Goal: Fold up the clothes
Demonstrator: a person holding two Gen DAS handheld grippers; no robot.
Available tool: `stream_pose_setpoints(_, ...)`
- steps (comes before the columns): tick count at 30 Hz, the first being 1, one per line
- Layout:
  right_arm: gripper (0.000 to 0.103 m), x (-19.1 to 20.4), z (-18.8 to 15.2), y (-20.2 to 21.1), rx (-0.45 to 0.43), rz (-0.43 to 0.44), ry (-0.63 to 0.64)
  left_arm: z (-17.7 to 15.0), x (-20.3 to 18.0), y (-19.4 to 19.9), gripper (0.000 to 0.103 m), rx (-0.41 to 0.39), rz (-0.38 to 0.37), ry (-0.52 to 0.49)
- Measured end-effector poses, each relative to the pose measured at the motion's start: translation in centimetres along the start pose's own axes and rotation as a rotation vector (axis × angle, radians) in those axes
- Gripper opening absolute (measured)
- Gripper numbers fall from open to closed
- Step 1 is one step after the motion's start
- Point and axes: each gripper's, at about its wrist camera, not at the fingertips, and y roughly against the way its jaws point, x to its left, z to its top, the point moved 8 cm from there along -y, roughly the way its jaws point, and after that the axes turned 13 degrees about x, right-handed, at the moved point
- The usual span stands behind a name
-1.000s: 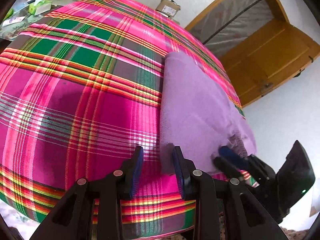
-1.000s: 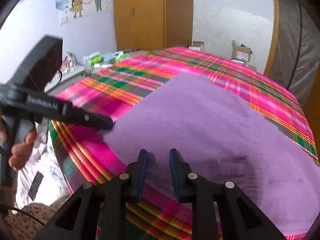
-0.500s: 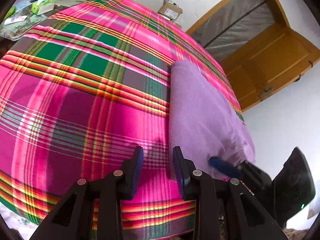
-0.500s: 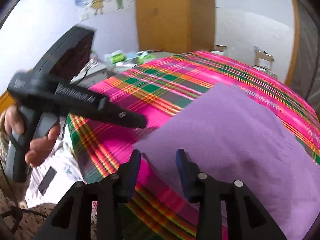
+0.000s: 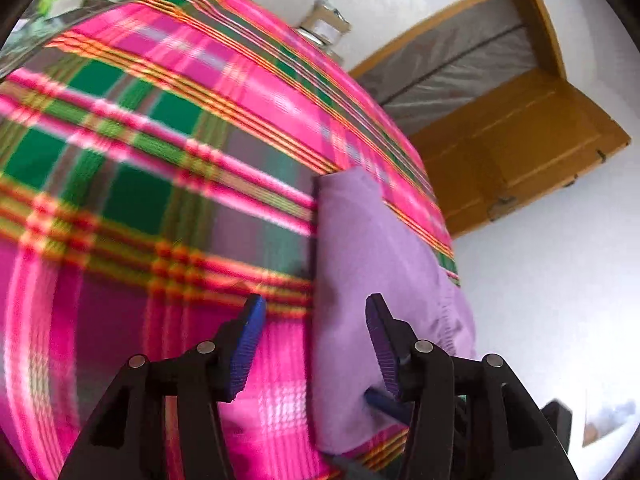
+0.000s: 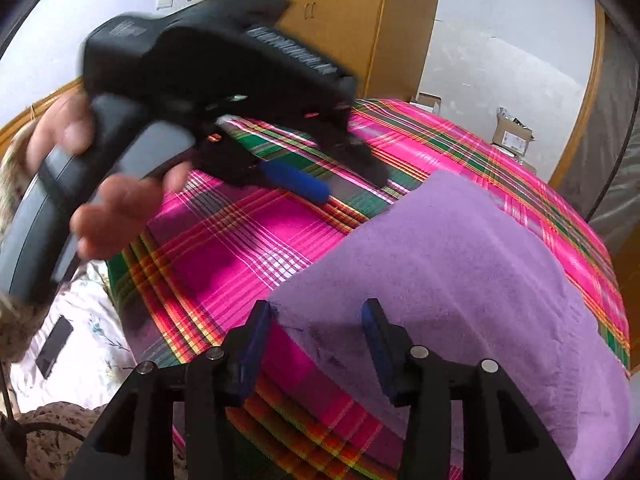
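Observation:
A purple garment (image 5: pixel 360 256) lies folded flat on the pink plaid bedspread (image 5: pixel 160 200), near its right edge. My left gripper (image 5: pixel 314 344) hovers open over the garment's left edge with nothing between its fingers. In the right wrist view it appears as a black tool (image 6: pixel 348 184) held up by a hand (image 6: pixel 116 208) over the bedspread, left of the garment (image 6: pixel 460 280). My right gripper (image 6: pixel 316 340) is open at the garment's near corner, gripping nothing. One of its blue fingertips (image 5: pixel 384 400) shows at the garment's near edge in the left wrist view.
The bed's near edge drops to a floral cloth with a dark phone (image 6: pixel 54 346) on it. A wooden door (image 5: pixel 520 152) stands right of the bed. A cardboard box (image 6: pixel 512 138) and a wooden wardrobe (image 6: pixel 332 20) are at the far wall.
Both grippers have opened wider. The left gripper has lifted away from the garment's near corner and moved up over the bedspread. The garment lies still.

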Motion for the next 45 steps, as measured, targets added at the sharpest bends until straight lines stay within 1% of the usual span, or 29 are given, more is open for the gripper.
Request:
stream_pose_setpoints(2, 0.048, 0.1, -0.1, -0.1, 0.000, -0.006, 0.004, 0.9, -0.4, -0.9, 0.054, 0.034, -0.019, -0.007)
stream_pose_setpoints(5, 0.048, -0.1, -0.1, -0.2, -0.001, 0.004, -0.002, 1.9, -1.1, -2.2, 0.056, 0.069, -0.004, -0.046)
stream_pose_setpoints(8, 0.048, -0.2, -0.2, -0.4, -0.002, 0.014, -0.008, 2.8, -1.0, -3.6, 0.056, 0.110, 0.010, -0.029)
stream_pose_setpoints(13, 0.048, -0.5, -0.3, -0.4, -0.009, 0.029, -0.019, 3.8, -1.8, -4.8, 0.056, 0.144, 0.027, -0.053)
stream_pose_setpoints(19, 0.047, -0.6, -0.5, -0.5, -0.021, 0.031, -0.017, 5.1, -2.5, -6.2, 0.056, 0.169, -0.009, -0.040)
stream_pose_setpoints(20, 0.046, -0.7, -0.5, -0.5, -0.024, 0.033, -0.020, 5.4, -2.6, -6.4, 0.056, 0.172, -0.018, -0.035)
stream_pose_setpoints(22, 0.037, -1.0, -0.6, -0.4, -0.028, 0.030, -0.032, 5.9, -2.6, -6.7, 0.056, 0.179, -0.035, -0.024)
stream_pose_setpoints(23, 0.036, -1.2, -0.6, -0.4, -0.030, 0.029, -0.038, 6.0, -2.6, -6.7, 0.056, 0.182, -0.047, -0.015)
stream_pose_setpoints(25, 0.025, -1.5, -0.6, -0.4, -0.032, 0.028, -0.049, 5.9, -2.5, -6.7, 0.056, 0.188, -0.078, 0.008)
stream_pose_setpoints(26, 0.023, -1.6, -0.7, -0.3, -0.032, 0.029, -0.055, 5.9, -2.5, -6.8, 0.055, 0.190, -0.085, 0.015)
stream_pose_setpoints(27, 0.019, -1.7, -0.6, -0.3, -0.034, 0.030, -0.057, 5.9, -2.5, -6.9, 0.051, 0.192, -0.083, 0.018)
stream_pose_setpoints(29, 0.016, -1.7, -0.4, -0.1, -0.037, 0.033, -0.059, 5.8, -2.5, -7.1, 0.034, 0.195, -0.079, 0.023)
stream_pose_setpoints(30, 0.015, -1.7, -0.3, -0.1, -0.039, 0.034, -0.060, 5.8, -2.6, -7.2, 0.030, 0.196, -0.078, 0.026)
stream_pose_setpoints(31, 0.014, -1.7, -0.2, 0.0, -0.041, 0.036, -0.061, 5.8, -2.6, -7.4, 0.021, 0.198, -0.076, 0.029)
stream_pose_setpoints(33, 0.013, -1.8, 0.0, 0.1, -0.044, 0.039, -0.063, 5.8, -2.5, -7.3, 0.020, 0.192, -0.069, 0.033)
stream_pose_setpoints(35, 0.013, -1.8, 0.2, 0.3, -0.047, 0.042, -0.065, 5.7, -2.7, -6.9, 0.016, 0.179, -0.078, 0.028)
stream_pose_setpoints(39, 0.012, -1.7, 0.8, 0.7, -0.060, 0.045, -0.062, 6.1, -3.2, -5.7, 0.016, 0.126, -0.123, -0.004)
stream_pose_setpoints(43, 0.012, -1.2, 1.5, 0.9, -0.065, 0.048, -0.058, 6.4, -3.3, -4.8, 0.014, 0.109, -0.132, -0.011)
stream_pose_setpoints(45, 0.012, -0.8, 2.1, 1.2, -0.079, 0.054, -0.050, 6.6, -3.2, -4.2, 0.014, 0.096, -0.122, -0.014)
